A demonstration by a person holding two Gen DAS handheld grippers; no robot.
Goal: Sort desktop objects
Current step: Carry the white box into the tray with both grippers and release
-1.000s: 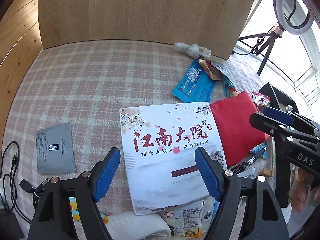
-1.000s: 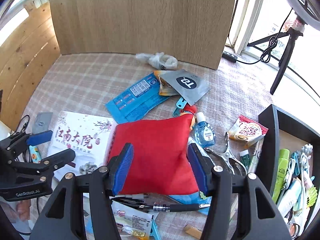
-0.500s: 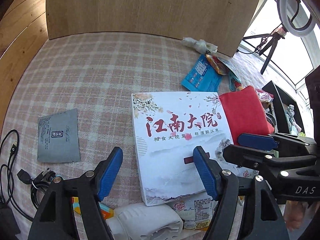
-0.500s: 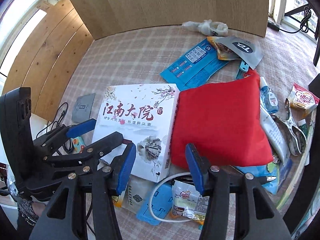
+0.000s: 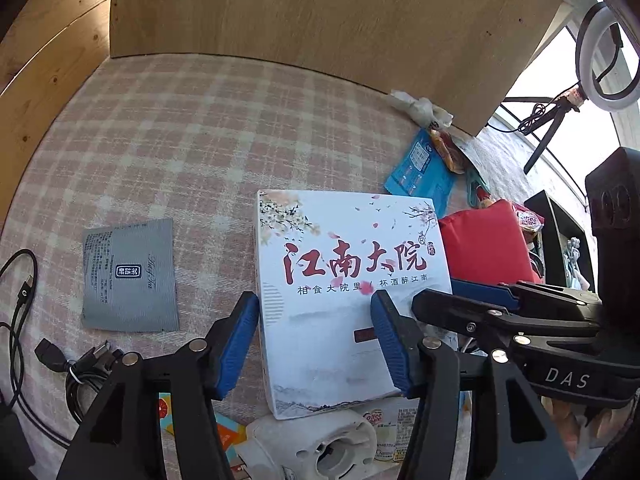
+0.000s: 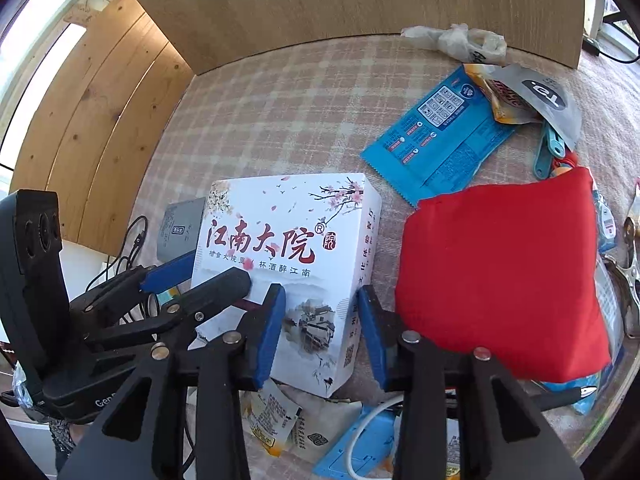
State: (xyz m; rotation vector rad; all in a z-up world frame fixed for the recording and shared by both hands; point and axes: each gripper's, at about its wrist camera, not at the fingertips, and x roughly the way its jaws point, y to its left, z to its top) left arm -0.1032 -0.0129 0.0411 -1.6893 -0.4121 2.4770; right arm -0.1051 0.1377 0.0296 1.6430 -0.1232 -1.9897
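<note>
I see the checked tablecloth [image 5: 192, 152] spreading under everything, with a wooden board [image 5: 320, 20] standing at its far edge. The biggest item on it is the white box [image 5: 344, 280] printed with red Chinese characters, lying flat near the middle. Just beside it on its right lies the red pouch [image 6: 504, 276], the two close enough that I cannot tell whether they touch.

My left gripper [image 5: 314, 344] has its jaws spread wide: the left finger sits just outside the box's left edge, the right finger over the box's printed top, so the left part of the box lies between them, not clamped. My right gripper [image 6: 320, 332] is likewise spread, one finger over the box's top face, the other in the gap between box and pouch, straddling the box's right side wall.

Farther back lies a blue packet [image 6: 440, 136], partly under a silver pouch [image 6: 548, 100]. Left of the box sits a grey sachet [image 5: 128, 276], well apart, with a black cable [image 5: 24, 300] at the near left.
</note>
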